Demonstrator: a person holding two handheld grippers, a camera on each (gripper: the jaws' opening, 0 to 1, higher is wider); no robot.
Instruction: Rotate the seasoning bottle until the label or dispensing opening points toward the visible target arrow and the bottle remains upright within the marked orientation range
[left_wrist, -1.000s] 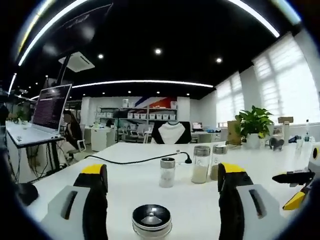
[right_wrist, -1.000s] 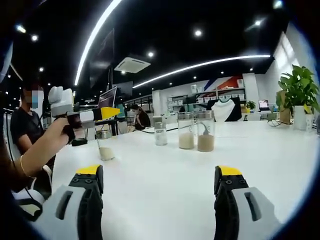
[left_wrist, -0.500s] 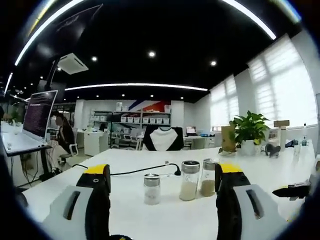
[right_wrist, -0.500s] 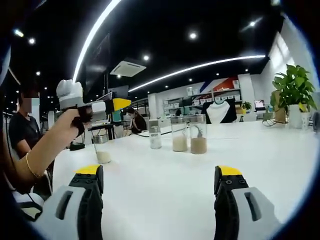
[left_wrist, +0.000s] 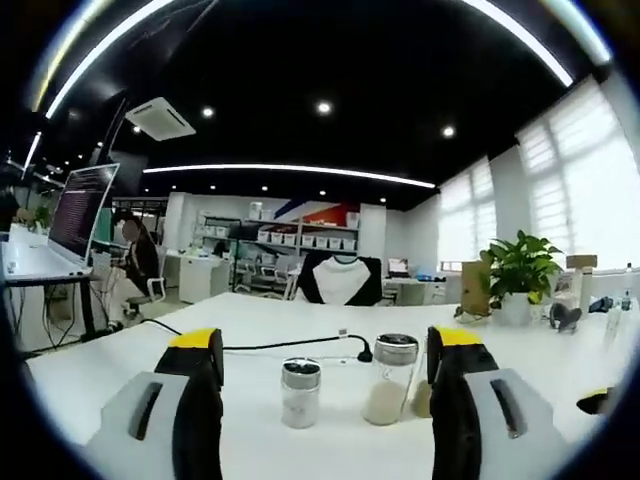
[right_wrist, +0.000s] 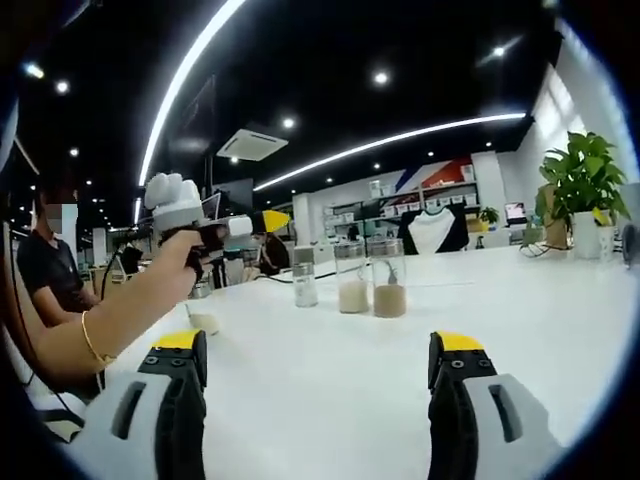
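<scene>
Both tongs are held spread and empty above the white desk. Between the left tongs' jaws, a small seasoning bottle now stands close ahead, a taller bottle just beside it toward the right jaw; the steel-lidded jar seen a second ago has dropped out of frame as the view was raised. Ahead of the right tongs, three bottles stand well apart from the jaws, with the left tongs now lifted higher in the hand. No arrow can be made out; turning has not begun.
</scene>
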